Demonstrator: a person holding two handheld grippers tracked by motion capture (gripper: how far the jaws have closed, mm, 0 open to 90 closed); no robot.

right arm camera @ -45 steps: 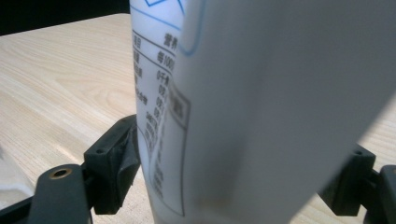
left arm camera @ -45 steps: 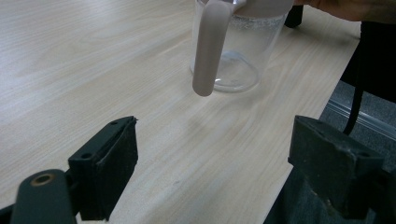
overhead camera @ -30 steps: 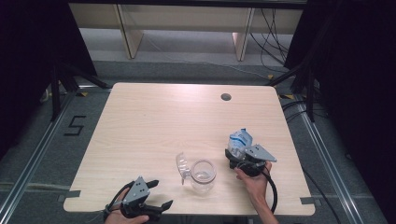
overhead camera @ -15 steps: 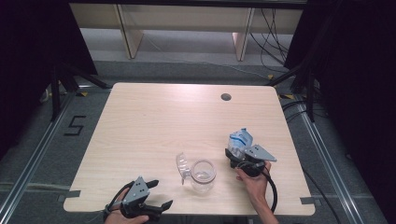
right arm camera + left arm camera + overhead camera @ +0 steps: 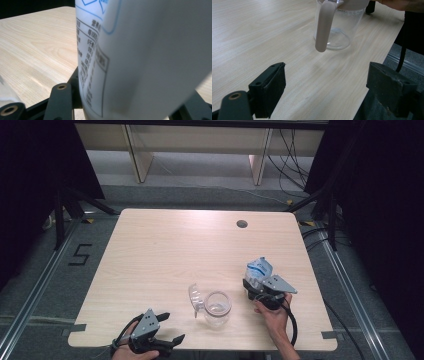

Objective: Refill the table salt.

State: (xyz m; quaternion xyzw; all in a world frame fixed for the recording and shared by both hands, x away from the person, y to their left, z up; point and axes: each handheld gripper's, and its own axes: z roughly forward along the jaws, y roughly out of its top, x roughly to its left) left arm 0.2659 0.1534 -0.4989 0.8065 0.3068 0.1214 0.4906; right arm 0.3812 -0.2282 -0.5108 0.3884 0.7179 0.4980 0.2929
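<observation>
White carton [image 5: 259, 269] w/ blue print sits clamped between the jaws of the right gripper [image 5: 262, 285], held upright just right of the clear jug [image 5: 217, 307] on the table [image 5: 165, 250]. Left gripper [image 5: 167, 329] rests near the front edge, jaws wide apart & empty, jug handle [image 5: 323, 25] straight ahead of them. Risk, imo: tipping the carton could nudge the light jug over or spill past its rim, since nothing steadies it.

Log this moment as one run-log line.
left gripper: open, idle | right gripper: shut on carton | pitcher: empty, upright

Only a clear jug [image 5: 216, 307] obstructs the table [image 5: 165, 250], near its front edge.
</observation>
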